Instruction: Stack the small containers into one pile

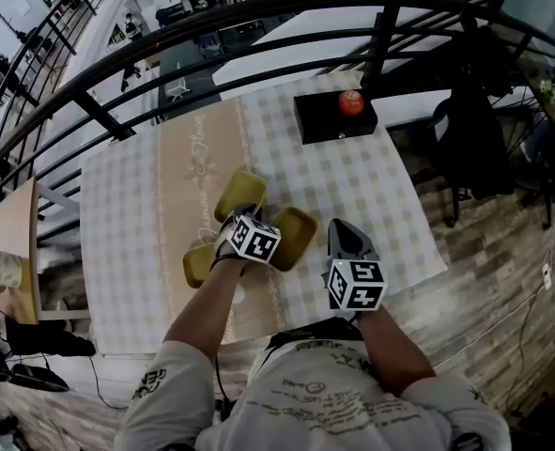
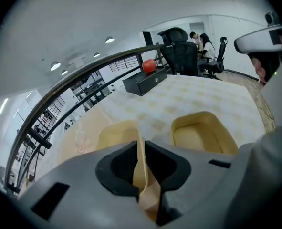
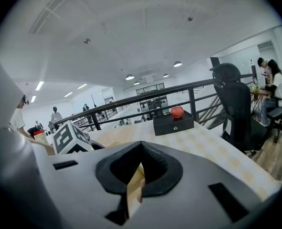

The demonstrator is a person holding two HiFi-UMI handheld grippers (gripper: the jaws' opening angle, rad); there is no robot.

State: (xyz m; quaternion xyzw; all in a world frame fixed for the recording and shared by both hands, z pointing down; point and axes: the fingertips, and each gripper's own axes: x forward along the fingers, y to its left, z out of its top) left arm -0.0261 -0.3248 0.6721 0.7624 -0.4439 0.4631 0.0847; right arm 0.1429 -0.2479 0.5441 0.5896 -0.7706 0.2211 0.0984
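Three shallow yellow containers lie on the checked tablecloth. My left gripper (image 1: 235,225) (image 2: 141,149) is shut on the thin side wall of the far container (image 1: 240,195) (image 2: 116,135). A second container (image 1: 294,238) (image 2: 205,133) sits just to its right, open side up. The third container (image 1: 198,264) lies nearer me on the left, partly hidden under my left forearm. My right gripper (image 1: 345,230) (image 3: 141,147) hovers right of the second container with its jaws together and nothing between them.
A black box (image 1: 335,117) (image 2: 145,81) (image 3: 174,123) with a red ball (image 1: 350,102) on top stands at the table's far right. A curved black railing (image 1: 258,17) runs behind the table. The table's right edge (image 1: 427,224) is close to my right gripper.
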